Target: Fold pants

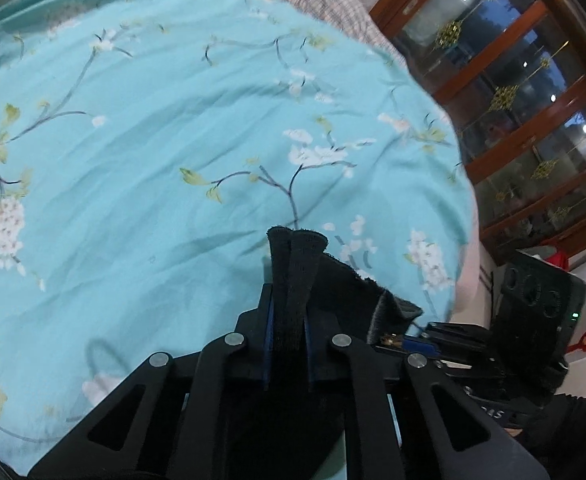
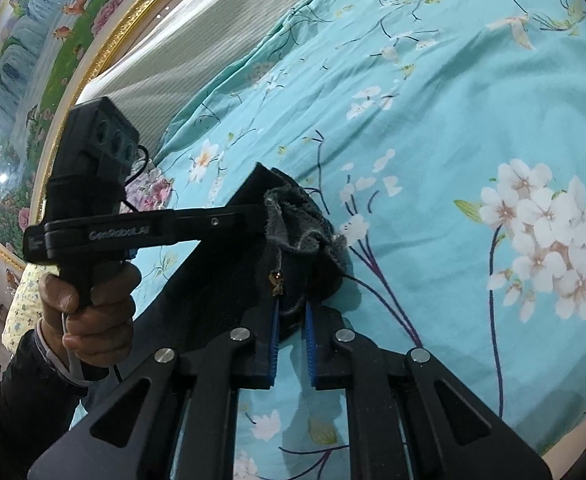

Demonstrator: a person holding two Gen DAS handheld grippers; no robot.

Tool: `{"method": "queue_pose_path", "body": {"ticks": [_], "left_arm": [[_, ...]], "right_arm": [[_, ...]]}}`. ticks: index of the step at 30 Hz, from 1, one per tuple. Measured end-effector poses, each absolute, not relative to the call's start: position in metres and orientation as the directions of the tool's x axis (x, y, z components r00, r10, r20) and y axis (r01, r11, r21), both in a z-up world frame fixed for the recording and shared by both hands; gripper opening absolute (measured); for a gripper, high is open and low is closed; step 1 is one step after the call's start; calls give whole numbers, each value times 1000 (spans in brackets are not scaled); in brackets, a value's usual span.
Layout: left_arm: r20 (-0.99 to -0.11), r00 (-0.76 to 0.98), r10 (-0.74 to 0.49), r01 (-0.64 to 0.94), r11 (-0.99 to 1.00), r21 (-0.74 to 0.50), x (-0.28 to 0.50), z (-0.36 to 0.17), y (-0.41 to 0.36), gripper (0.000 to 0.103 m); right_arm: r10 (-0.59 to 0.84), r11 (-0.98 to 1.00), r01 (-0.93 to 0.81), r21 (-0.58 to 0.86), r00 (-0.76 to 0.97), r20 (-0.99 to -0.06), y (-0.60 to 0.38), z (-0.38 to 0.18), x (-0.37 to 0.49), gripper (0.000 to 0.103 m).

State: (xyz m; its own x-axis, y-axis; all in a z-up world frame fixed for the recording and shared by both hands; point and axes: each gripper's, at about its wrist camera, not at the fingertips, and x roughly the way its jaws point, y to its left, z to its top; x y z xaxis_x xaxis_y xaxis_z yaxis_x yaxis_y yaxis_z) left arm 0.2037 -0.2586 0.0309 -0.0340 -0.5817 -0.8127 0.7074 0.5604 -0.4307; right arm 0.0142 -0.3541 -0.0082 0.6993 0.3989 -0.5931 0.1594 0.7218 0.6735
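The black pants [image 1: 293, 264] are held up over a turquoise floral bedspread [image 1: 153, 140]. In the left wrist view my left gripper [image 1: 289, 312] is shut on a bunched fold of the pants, which sticks out past the fingertips. In the right wrist view my right gripper [image 2: 293, 312] is shut on the pants [image 2: 301, 240] near a brass zipper pull [image 2: 275, 280]. The frayed hem bunches just above the jaws. The left gripper [image 2: 253, 212] shows there too, clamped on the same cloth at the left. The right gripper body [image 1: 533, 320] sits at the right of the left wrist view.
The bedspread [image 2: 453, 120] covers the bed under both grippers. A wooden glass-door cabinet [image 1: 533, 100] stands beyond the bed's right edge. A plaid pillow [image 1: 333, 0] lies at the far end. A gold-framed painted headboard [image 2: 33, 60] is at the left.
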Motion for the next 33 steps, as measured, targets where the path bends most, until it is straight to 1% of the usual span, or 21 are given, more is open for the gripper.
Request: {"method": "queue_pose_path", "body": {"ticks": [3, 7, 10, 14, 17, 21, 29, 33], "left_arm": [[-786, -15, -618, 700, 555, -450, 200, 47, -242, 10], [-754, 31, -656, 698, 554, -453, 192, 72, -217, 10], [-728, 66, -682, 704, 549, -451, 181, 90, -197, 10], [-702, 101, -705, 696, 554, -457, 169, 103, -164, 10], [-686, 137, -714, 678, 573, -461, 162, 109, -137, 10], [-667, 173, -725, 640, 597, -484, 155, 107, -100, 10], [-651, 235, -722, 542, 653, -529, 148, 84, -37, 10], [-649, 250, -718, 482, 674, -560, 145, 64, -8, 10]], "right_arm": [[409, 724, 135, 676, 706, -579, -351, 1, 16, 12], [461, 697, 60, 714, 725, -511, -345, 17, 15, 12], [534, 669, -49, 742, 726, -434, -332, 37, 15, 12], [612, 656, -187, 732, 699, -369, -304, 61, 16, 12], [644, 658, -244, 713, 672, -365, -279, 70, 20, 12], [676, 644, -277, 713, 641, -362, -260, 73, 27, 12], [738, 627, -340, 701, 548, -394, -212, 66, 40, 12], [757, 623, -362, 693, 502, -419, -188, 56, 48, 12]]}}
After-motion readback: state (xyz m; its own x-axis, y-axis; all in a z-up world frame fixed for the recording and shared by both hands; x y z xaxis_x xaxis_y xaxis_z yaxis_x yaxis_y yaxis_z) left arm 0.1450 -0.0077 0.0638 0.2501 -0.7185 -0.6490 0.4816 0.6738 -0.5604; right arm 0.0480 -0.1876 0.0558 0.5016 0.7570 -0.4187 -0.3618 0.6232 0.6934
